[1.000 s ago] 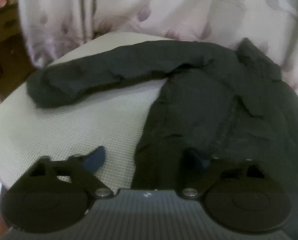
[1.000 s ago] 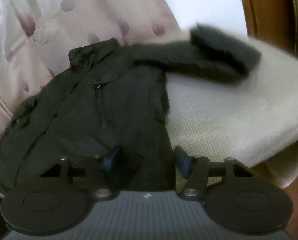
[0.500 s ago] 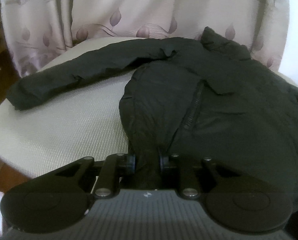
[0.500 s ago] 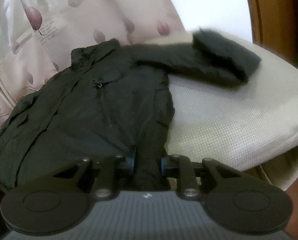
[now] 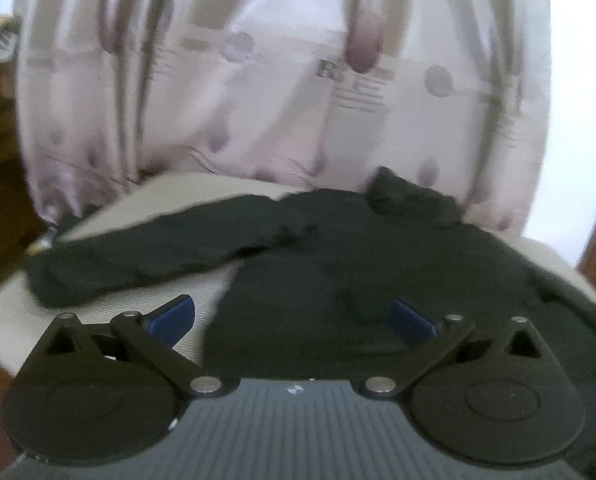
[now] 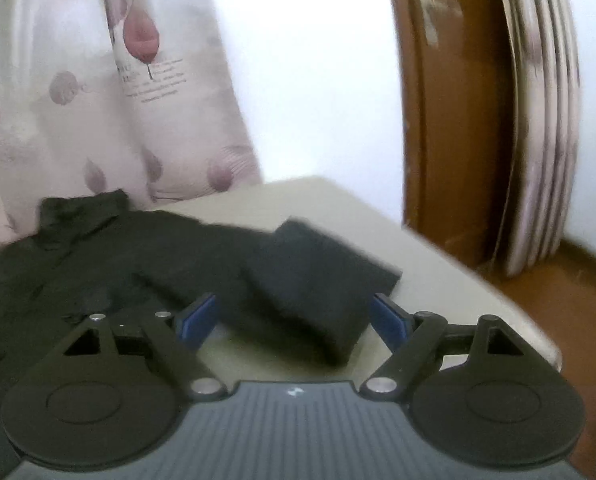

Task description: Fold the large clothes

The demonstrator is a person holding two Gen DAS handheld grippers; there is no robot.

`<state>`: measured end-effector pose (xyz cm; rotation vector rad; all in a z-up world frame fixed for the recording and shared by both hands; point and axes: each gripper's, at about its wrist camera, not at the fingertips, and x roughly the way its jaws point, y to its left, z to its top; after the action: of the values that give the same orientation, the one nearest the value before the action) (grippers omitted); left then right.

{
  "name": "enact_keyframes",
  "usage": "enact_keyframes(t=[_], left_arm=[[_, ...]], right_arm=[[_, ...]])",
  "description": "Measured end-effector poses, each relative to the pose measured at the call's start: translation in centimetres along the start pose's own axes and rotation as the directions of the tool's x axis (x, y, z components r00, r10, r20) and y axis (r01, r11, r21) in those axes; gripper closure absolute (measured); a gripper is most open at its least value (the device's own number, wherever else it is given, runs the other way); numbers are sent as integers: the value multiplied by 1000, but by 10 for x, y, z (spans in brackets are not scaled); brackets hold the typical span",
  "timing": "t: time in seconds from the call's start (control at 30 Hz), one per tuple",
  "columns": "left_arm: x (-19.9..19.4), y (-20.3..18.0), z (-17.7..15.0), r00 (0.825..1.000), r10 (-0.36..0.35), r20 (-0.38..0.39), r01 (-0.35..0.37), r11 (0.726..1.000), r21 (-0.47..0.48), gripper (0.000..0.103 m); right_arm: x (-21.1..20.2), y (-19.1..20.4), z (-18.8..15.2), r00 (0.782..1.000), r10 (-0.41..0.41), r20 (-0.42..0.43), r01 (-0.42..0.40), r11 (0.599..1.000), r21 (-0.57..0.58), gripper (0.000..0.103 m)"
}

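— Where is the black jacket (image 5: 377, 280) to be found, and how are the tongs set?

— It is laid flat on the cream-covered worktop (image 5: 78, 312), collar (image 5: 409, 196) towards the patterned curtain (image 5: 258, 100). One sleeve (image 5: 150, 256) is stretched out sideways in the left wrist view; the other sleeve (image 6: 317, 280) is seen in the right wrist view, lying on the cover just ahead of the jaws. The left tongs (image 5: 290, 320) have just been opened wide and nothing is held – the jacket's near edge is only seen beyond the blue pads (image 5: 170, 316). The right tongs (image 6: 294, 320) have likewise just been opened, and nothing is pinched there either.

— How is the garment expected to handle?

— Soft and limp, it is judged, with some padded bulk, so it would sag wherever it is not supported. The fabric looks smooth, so a shallow pinch could be slipped out of.

— Where should it be taken?

— A sleeve is probably best gripped at the cuff, where the layers are thickest, and carried across the body. For the later folds, the hem corners are suggested, one per tongs – lifted together so that the panel is kept square
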<state>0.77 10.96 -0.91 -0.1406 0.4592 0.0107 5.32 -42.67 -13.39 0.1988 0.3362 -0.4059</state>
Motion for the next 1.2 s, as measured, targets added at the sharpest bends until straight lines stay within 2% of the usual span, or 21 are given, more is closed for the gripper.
enact_keyframes(t=[0.07, 0.17, 0.23, 0.27, 0.3, 0.33, 0.37, 0.43, 0.5, 0.57, 0.63, 0.73, 0.83, 0.93, 1.0, 1.03, 1.1, 1.13, 1.17, 1.2], left_arm=[[8, -13, 2, 999, -33, -24, 33, 999, -14, 0], [19, -32, 0, 996, -72, -45, 71, 997, -16, 0], [22, -39, -4, 995, -82, -49, 82, 997, 0, 0], [25, -43, -5, 995, -87, -53, 88, 996, 9, 0], [28, -47, -5, 994, -91, -60, 92, 995, 21, 0], [29, -49, -7, 994, -94, -64, 96, 995, 35, 0], [31, -52, -7, 993, -94, -66, 97, 994, 46, 0], [33, -54, -7, 993, -96, -63, 100, 993, 60, 0], [33, -53, -7, 993, -104, -61, 108, 992, 61, 0], [37, -54, -7, 992, -105, -69, 109, 992, 59, 0], [40, -52, -8, 991, -108, -79, 112, 993, 48, 0], [44, -50, -10, 989, -114, -98, 117, 993, 23, 0], [49, -48, -11, 987, -112, -119, 114, 993, 8, 0], [51, -47, -13, 986, -99, -133, 101, 995, 9, 0], [50, -44, -15, 986, -92, -138, 94, 996, 7, 0], [50, -43, -16, 986, -90, -140, 92, 996, 5, 0], [52, -40, -16, 985, -86, -151, 87, 996, 1, 0], [53, -39, -17, 984, -85, -157, 86, 996, -3, 0], [55, -38, -17, 983, -86, -164, 86, 996, -8, 0], [57, -37, -17, 981, -88, -171, 87, 996, -17, 0]], right_arm=[[19, 8, 0, 999, -32, -5, 31, 998, -58, 20], [52, 14, -3, 995, -81, -57, 75, 991, -114, 20], [67, 12, -6, 993, -78, -88, 66, 989, -130, 21], [76, 9, -7, 991, -84, -106, 71, 990, -121, 26], [81, 4, -7, 990, -76, -118, 64, 993, -102, 38], [87, -3, -6, 987, -64, -147, 54, 996, -69, 66], [90, -11, -4, 985, -60, -162, 56, 998, -28, 70], [86, -28, 2, 988, -28, -150, 43, 994, 98, 70], [76, -43, 7, 994, 8, -106, 16, 975, 223, 66], [72, -52, 7, 993, -3, -121, 37, 959, 281, 33], [63, -51, 5, 994, 8, -111, 21, 965, 260, 26], [55, -32, 3, 995, -41, -87, 52, 991, 124, 11], [61, -17, 2, 992, -96, -83, 97, 995, 17, 9], [81, -20, -1, 977, -163, -140, 166, 986, 14, 10], [89, -24, -3, 973, -187, -138, 191, 981, 19, 10], [90, -25, -3, 971, -201, -128, 204, 979, 11, 13], [92, -27, -4, 971, -206, -119, 208, 978, 5, 30], [95, -29, -5, 972, -196, -132, 199, 980, 8, 55], [97, -32, -6, 969, -195, -151, 200, 980, 16, 73], [99, -40, -7, 968, -187, -169, 199, 978, 56, 78]])
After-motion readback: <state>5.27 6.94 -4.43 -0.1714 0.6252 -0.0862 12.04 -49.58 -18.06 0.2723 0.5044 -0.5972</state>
